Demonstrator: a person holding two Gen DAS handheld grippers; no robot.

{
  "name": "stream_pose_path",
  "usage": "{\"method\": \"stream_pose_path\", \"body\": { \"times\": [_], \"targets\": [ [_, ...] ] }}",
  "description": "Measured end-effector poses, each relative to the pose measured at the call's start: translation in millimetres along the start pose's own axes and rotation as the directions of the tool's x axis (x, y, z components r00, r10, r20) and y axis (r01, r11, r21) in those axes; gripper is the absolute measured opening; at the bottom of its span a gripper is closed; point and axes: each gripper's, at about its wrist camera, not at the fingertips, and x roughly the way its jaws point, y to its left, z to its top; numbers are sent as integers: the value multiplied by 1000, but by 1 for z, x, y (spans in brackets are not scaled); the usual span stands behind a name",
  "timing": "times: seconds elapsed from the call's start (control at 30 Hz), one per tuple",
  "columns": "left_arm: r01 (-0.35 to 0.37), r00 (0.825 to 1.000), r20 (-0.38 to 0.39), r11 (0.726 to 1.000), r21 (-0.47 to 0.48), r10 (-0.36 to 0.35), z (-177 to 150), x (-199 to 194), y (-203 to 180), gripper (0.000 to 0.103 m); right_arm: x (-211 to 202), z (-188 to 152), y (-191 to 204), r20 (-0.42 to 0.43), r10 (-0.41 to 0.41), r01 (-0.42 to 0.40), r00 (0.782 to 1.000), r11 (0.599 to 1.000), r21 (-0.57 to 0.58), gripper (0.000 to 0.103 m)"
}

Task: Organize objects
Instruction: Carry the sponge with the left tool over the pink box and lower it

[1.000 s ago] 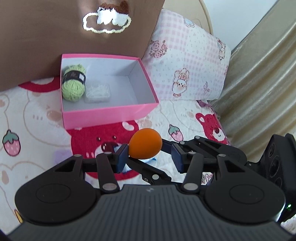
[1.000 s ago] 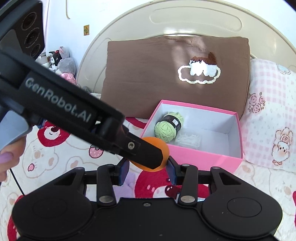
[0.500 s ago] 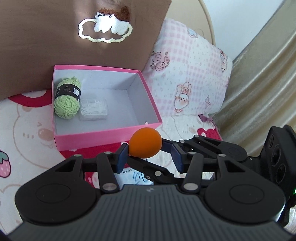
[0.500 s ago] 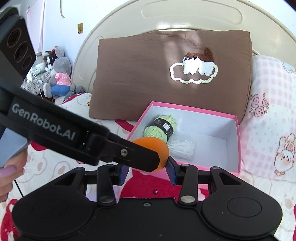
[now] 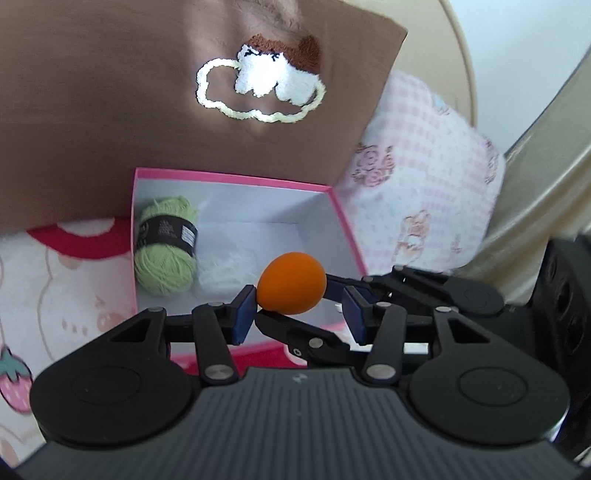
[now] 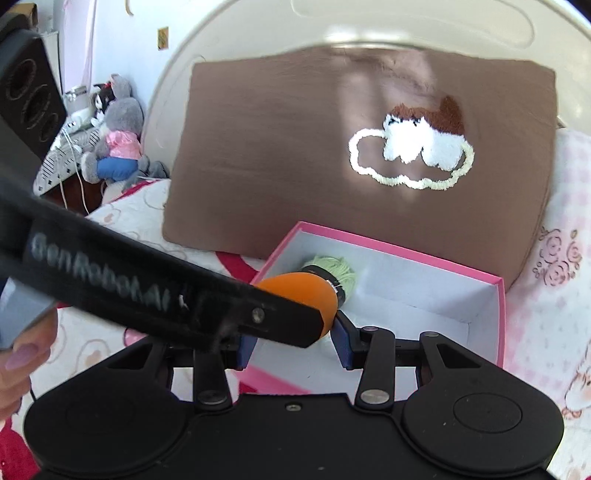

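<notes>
An orange egg-shaped sponge [image 5: 291, 282] hangs over the open pink box [image 5: 236, 177], held between both grippers. In the left wrist view my left gripper [image 5: 299, 312] has its left pad touching the sponge, with a gap at its right pad; the right gripper's fingers cross under the sponge. In the right wrist view my right gripper [image 6: 291, 339] is shut on the sponge [image 6: 299, 291], with the left gripper's arm [image 6: 147, 291] across it. Inside the box lie a green yarn ball [image 5: 164, 245] and a clear packet [image 5: 225, 267].
A brown pillow with a cup motif [image 5: 184, 92] leans behind the box. A pink checked pillow [image 5: 424, 192] lies to its right. Plush toys [image 6: 114, 136] sit at the far left beside the curved headboard [image 6: 369, 22]. The bedsheet [image 5: 55, 288] has a bear print.
Both grippers have moved forward with the sponge, from above the sheet in front of the box to over the box's inside.
</notes>
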Motion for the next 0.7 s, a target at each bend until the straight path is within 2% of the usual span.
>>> {"method": "stream_pose_path", "body": {
  "times": [0.17,0.3,0.37,0.47,0.7],
  "targets": [
    [-9,1000,-4,999,-33,8,11,32,15,48,29,6,-17,-41,-21,19,999,999,-39,48],
    [-8,1000,-5,999,-54,7,21,55,24,48,47,10,-37,-55,-8,9,998,1000,12,48],
    [-3,1000,-31,996,-85,1,25,66,31,48,55,11,-45,-81,13,-9,997,999,50,48],
    [8,1000,-24,995,-102,-11,25,74,36,48,60,12,-47,-76,15,-12,997,999,42,48],
    [-23,999,-36,992,-121,19,34,101,44,48,88,14,-63,-96,8,-1,995,997,76,48]
  ]
}}
